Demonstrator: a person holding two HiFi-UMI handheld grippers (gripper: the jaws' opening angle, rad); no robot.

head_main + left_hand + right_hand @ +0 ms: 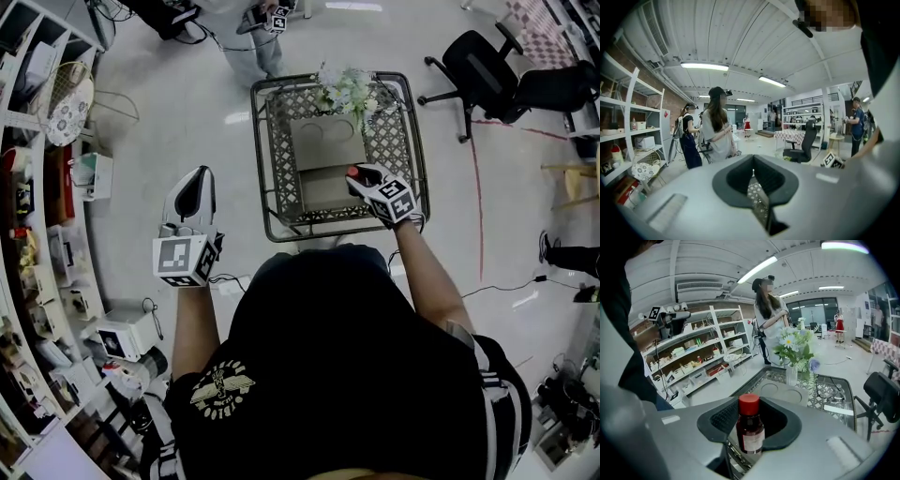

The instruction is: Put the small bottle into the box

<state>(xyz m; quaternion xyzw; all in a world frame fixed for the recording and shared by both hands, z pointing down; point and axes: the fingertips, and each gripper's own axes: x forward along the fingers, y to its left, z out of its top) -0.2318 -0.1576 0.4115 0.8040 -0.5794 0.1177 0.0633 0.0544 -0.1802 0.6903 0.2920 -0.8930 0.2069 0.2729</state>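
Your left gripper point(194, 187) hangs left of the table point(279, 192), jaws together, holding nothing. Your right gripper point(359, 180) clamps the small bottle point(750, 430) over the near part of the box point(325, 142). You are in the carrying step, I think; next lower it inside, then release.

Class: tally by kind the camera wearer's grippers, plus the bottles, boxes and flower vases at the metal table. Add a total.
Grippers: 2, the left gripper and right gripper
Bottles: 1, the small bottle
Boxes: 1, the box
Vases: 1, the vase of flowers
Total: 5
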